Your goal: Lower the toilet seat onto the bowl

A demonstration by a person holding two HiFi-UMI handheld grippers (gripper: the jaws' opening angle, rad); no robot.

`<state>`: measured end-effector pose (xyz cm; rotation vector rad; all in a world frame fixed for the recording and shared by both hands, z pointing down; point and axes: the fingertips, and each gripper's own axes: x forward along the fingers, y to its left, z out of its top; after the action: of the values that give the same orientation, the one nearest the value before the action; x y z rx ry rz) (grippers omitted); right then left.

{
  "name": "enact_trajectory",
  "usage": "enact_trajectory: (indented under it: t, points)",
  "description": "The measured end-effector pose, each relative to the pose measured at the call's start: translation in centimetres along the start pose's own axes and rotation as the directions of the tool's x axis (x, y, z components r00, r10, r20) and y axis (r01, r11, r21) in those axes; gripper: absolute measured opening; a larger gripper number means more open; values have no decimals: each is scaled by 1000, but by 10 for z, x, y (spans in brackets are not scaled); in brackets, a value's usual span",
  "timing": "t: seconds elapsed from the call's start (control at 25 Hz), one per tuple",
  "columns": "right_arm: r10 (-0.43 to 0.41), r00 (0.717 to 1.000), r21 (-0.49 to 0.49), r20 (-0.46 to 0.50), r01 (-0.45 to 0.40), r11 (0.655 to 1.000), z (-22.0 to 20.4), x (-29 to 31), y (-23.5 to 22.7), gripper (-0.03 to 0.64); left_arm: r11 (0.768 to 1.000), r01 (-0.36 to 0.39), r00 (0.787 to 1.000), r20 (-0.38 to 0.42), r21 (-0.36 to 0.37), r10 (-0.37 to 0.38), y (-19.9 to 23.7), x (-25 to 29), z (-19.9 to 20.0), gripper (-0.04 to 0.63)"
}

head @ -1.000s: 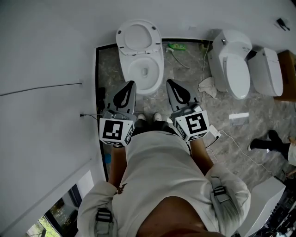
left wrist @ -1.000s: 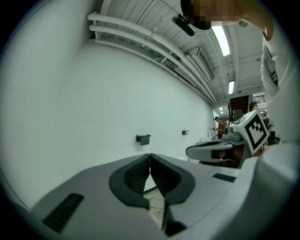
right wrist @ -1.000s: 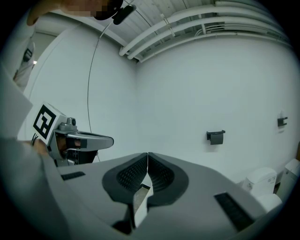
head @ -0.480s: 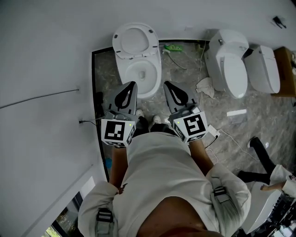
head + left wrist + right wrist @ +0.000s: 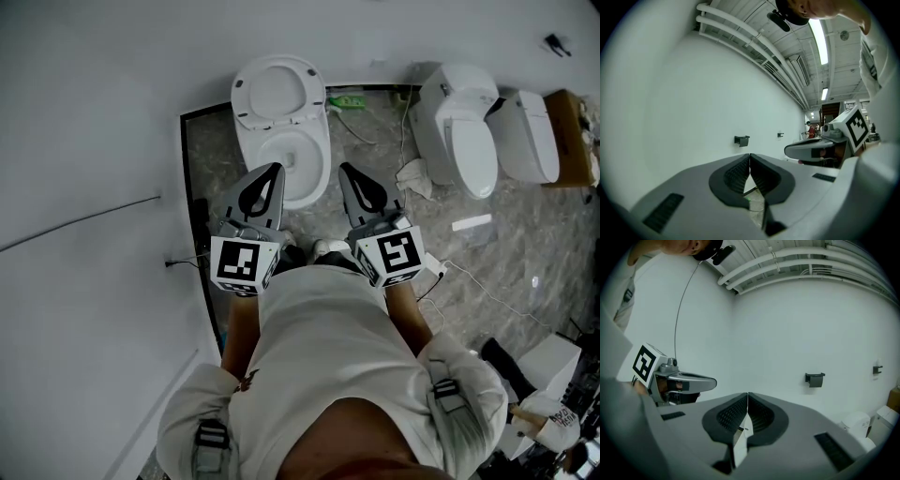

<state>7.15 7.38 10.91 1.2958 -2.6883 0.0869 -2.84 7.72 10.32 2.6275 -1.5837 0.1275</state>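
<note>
Both grippers are closed tight with nothing between their jaws, just as they were a second ago. The left gripper (image 5: 273,170) and right gripper (image 5: 346,170) point side by side over the front of the toilet bowl (image 5: 317,164).

The toilet seat (image 5: 313,86) stands raised at the back of the bowl, against the white wall (image 5: 112,84). It is well apart from both gripper tips and is in the same upright position as before. What has changed is the closeness. The bowl's front rim now reaches further down between the two grippers than it did a second ago.

A green object (image 5: 349,100) lies on the grey marbled floor (image 5: 487,262) just right of the bowl, and a crumpled cloth (image 5: 412,174) lies further right. Beyond the cloth stands a second toilet (image 5: 467,141) with its lid down, and a third white unit (image 5: 525,136) stands beside it. A cardboard box (image 5: 568,131) at the right edge shows more fully now. The dark shoes seen on the floor at the right a second ago are no longer at that spot.
</note>
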Motion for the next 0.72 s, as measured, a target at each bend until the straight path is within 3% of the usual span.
enact_trajectory:
  t: [0.72]
  points:
    - [-77,996,-26,-38,76,997,7,53,39,21,997,71,997,7,-6,-71,69,-6,-6,23]
